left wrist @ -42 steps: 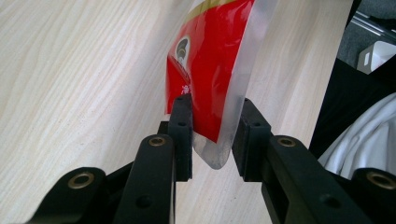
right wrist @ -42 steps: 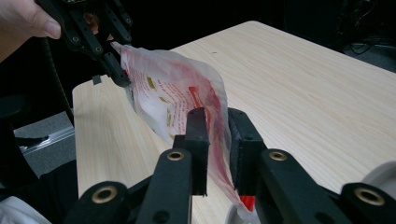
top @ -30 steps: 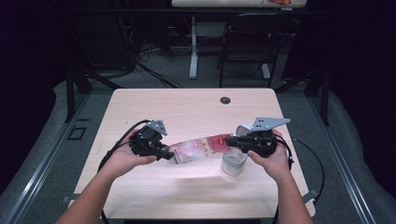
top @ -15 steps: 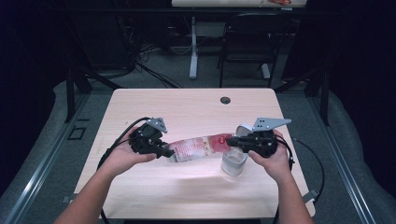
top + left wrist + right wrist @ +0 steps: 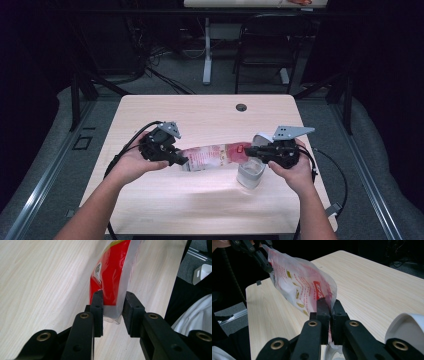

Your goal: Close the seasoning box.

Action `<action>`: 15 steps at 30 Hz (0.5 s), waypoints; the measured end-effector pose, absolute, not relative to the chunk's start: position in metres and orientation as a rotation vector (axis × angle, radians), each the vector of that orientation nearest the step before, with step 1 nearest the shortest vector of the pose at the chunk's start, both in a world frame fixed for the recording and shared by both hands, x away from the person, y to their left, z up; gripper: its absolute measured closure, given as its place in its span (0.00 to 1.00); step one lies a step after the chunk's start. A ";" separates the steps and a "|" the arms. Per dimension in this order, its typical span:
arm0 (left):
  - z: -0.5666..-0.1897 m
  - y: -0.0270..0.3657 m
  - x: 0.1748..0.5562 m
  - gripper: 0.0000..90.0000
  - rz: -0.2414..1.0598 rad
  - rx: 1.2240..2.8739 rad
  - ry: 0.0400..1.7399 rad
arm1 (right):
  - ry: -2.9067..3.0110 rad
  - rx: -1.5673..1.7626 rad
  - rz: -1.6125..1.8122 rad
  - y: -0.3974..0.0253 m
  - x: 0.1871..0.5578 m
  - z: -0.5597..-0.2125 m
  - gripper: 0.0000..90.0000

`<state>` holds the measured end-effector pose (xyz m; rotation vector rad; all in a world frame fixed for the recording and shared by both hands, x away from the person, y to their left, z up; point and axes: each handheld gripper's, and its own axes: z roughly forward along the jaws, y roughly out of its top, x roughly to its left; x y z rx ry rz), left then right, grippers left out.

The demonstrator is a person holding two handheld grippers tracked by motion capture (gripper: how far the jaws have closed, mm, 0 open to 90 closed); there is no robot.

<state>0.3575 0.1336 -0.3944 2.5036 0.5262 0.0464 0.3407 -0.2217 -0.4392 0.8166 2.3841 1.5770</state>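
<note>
Holding a red and clear snack bag (image 5: pixel 215 155) stretched lengthwise above the wooden table (image 5: pixel 210 112), between both grippers, in the high view; sitting just over the near middle of the tabletop, one end toward each hand.

Left gripper (image 5: pixel 179 161) gripping the bag's left end; in the left gripper view, jaws standing either side of the bag's clear sealed edge (image 5: pixel 111 312), the left pad (image 5: pixel 98 305) pressing against the film, the right pad close by the film with a slight gap showing at the very edge; bag's red printed panel (image 5: pixel 110 270) rising away from the jaws above the light wood.

Right gripper (image 5: pixel 250 151) clamped on the bag's other end; in the right gripper view, jaws nearly shut with the film pinched between them (image 5: pixel 329 307), the bag (image 5: pixel 299 285) billowing up and away toward the other gripper (image 5: pixel 259 257) at the far upper left.

Standing on the table just below the right gripper, a clear plastic cup (image 5: pixel 250 172); showing at the lower right of the right gripper view, a white rounded rim (image 5: pixel 407 327), the cup's edge (image 5: pixel 329 352) peeking beneath the jaws.

Lying near the table's far edge, a small dark round disc (image 5: pixel 241 107), well apart from the bag.
</note>
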 end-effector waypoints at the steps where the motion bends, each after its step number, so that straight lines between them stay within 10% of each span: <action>1: -0.393 0.133 0.358 0.81 0.046 2.503 0.524 | 2.382 0.819 1.572 -0.222 0.341 -0.439 0.97; 15: -0.381 0.127 0.359 0.81 0.066 2.500 0.503 | 2.380 0.833 1.526 -0.226 0.339 -0.438 0.97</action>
